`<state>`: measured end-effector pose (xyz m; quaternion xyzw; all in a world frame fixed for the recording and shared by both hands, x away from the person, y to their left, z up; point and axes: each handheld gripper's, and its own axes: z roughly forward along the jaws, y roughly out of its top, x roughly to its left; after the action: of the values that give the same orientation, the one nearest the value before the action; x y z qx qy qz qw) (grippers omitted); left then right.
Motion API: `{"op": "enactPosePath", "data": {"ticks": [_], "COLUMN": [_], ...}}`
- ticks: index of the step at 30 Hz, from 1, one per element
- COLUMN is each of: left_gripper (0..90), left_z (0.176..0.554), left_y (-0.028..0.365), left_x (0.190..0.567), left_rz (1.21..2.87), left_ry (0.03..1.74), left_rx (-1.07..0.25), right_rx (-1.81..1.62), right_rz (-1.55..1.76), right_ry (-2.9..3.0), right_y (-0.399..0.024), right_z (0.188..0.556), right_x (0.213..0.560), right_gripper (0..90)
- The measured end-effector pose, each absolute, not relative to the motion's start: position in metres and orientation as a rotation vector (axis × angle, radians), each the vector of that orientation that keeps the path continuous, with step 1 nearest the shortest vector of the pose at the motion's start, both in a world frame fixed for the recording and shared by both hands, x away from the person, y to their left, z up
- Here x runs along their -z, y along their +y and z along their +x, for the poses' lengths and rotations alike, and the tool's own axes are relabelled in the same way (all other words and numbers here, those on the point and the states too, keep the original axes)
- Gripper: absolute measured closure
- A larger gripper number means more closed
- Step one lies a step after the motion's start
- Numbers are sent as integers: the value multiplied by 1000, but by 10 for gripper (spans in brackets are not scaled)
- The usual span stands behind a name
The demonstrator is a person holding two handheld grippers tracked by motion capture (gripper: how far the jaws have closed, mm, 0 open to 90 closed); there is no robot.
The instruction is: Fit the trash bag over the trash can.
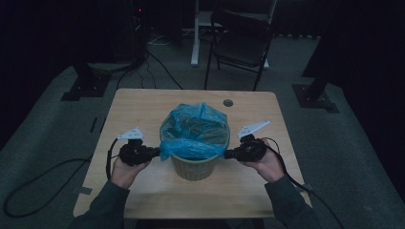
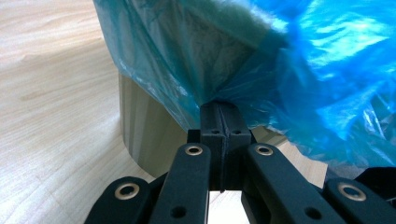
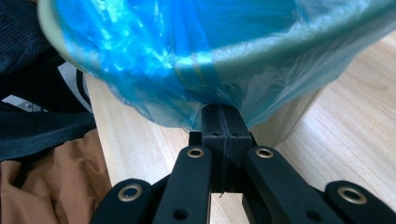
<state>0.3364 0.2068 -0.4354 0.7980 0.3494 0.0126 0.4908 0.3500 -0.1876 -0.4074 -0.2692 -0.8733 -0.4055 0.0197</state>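
The left tongs (image 2: 219, 112) are pressed together on a fold of the blue bag (image 2: 299, 60), pinching the plastic where it drapes over the bin's (image 2: 144, 135) left side. The right tongs (image 3: 219, 114) are likewise pressed together on the bag (image 3: 154, 51) at the opposite side, just under the bin's rim (image 3: 261, 65). In the high view the left tongs (image 1: 157, 151) and right tongs (image 1: 227, 153) meet the bag (image 1: 193, 129) at either edge, each held in a hand level with the rim. The bag lines the pale green bin (image 1: 193, 168), its film turned over the rim at the front and bunched up inside. The bin stands upright at the middle of the wooden worktop (image 1: 143, 105). A dark chair (image 1: 241, 40) stands on the floor beyond.
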Motion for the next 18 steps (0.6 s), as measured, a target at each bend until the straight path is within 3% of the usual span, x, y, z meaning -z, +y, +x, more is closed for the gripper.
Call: {"op": "enactPosePath", "data": {"ticks": [10, 11, 12, 18], "left_gripper": [896, 866, 820, 742], "left_z": [338, 336, 336, 331], "left_y": [207, 209, 210, 220], "left_x": [438, 436, 434, 430], "left_rz": [1940, 1935, 1931, 1909], "left_ry": [876, 870, 872, 883], "left_rx": [-28, -40, -44, -64], "right_rx": [1254, 1269, 1288, 1347], "right_rz": [-858, -856, -848, -856], "right_ry": [-2710, -2707, -2706, -2711], "right_y": [-190, -192, -195, -206], "right_z": [350, 349, 346, 335], "right_x": [409, 407, 404, 392], "right_gripper": [900, 880, 799, 732]}}
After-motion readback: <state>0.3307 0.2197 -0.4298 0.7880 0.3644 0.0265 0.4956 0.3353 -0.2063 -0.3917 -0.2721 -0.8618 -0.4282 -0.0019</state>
